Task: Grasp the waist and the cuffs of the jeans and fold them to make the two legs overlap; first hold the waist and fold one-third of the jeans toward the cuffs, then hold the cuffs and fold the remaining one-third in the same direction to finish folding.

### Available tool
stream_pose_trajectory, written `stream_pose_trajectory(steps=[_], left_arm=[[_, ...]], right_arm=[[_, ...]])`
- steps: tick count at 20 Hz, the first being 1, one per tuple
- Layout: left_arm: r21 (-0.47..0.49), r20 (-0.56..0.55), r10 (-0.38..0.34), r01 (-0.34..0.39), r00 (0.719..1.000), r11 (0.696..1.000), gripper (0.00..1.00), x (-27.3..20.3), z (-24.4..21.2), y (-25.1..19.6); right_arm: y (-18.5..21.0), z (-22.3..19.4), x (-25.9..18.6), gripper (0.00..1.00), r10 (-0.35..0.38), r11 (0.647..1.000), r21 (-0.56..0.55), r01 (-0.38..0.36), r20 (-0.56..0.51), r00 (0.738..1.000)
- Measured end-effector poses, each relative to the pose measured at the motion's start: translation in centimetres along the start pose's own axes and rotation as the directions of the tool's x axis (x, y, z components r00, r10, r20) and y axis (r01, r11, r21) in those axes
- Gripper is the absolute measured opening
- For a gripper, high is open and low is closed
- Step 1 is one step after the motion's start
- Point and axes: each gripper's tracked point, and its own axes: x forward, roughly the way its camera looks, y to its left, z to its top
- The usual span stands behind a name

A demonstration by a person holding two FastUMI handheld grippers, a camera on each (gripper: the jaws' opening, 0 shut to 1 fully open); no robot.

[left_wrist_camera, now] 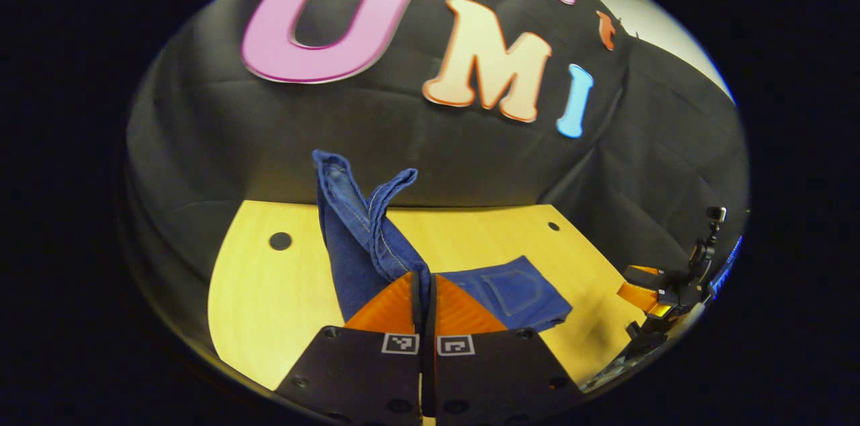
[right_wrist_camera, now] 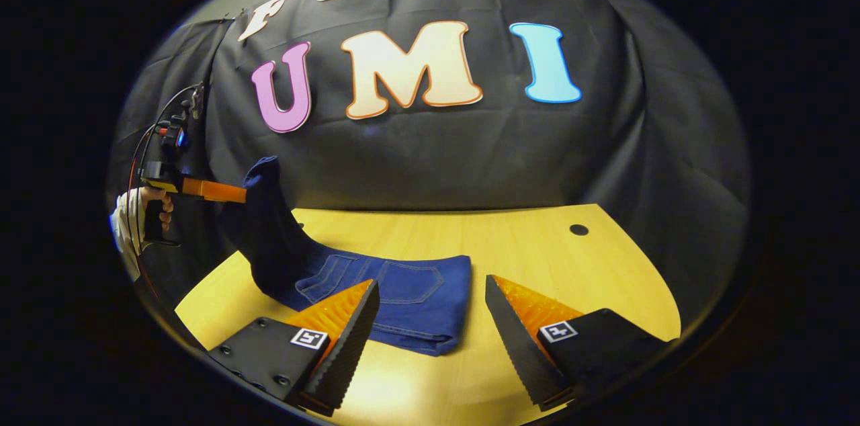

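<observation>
Jeans point(right_wrist_camera: 396, 298) on table point(right_wrist_camera: 537, 244), left gripper point(left_wrist_camera: 423, 278) pinching cuffs, no legible labels

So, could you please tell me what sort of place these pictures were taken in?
Most likely a staged recording booth rather than a home: a black cloth wall hangs behind a pale wooden table, where dark blue denim jeans lie, one end lifted by the left gripper.

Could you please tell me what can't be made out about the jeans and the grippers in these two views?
- Left gripper view: the left gripper hides the spot where it clamps the jeans.
- Right gripper view: the raised leg of the jeans is in shadow, so the number of layers is unclear.
- Right gripper view: the right gripper hides part of the folded waist end.
</observation>
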Motion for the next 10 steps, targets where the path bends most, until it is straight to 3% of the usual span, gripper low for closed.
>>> stream_pose_trajectory(steps=[1, 5, 10], left_arm=[[0.012, -0.007, -0.017, 0.017, 1.0, 1.0, 0.0, 0.9, 0.0, -1.8], [0.055, -0.06, -0.065, 0.068, 0.996, 0.996, 0.0, 4.6, -1.0, -8.1], [0.118, -0.129, -0.065, 0.08, 0.989, 0.99, 0.0, 10.0, -4.0, -13.8]], right_arm=[[-1.1, 0.2, -0.6, 0.98, -0.009, 1.0, 0.006, 0.009, 0.006, 1.0], [-4.9, 0.4, -2.9, 0.98, -0.05, 0.999, 0.021, 0.05, 0.02, 0.999], [-9.5, 0.2, -5.6, 0.98, -0.112, 0.992, 0.069, 0.109, 0.032, 0.993]])
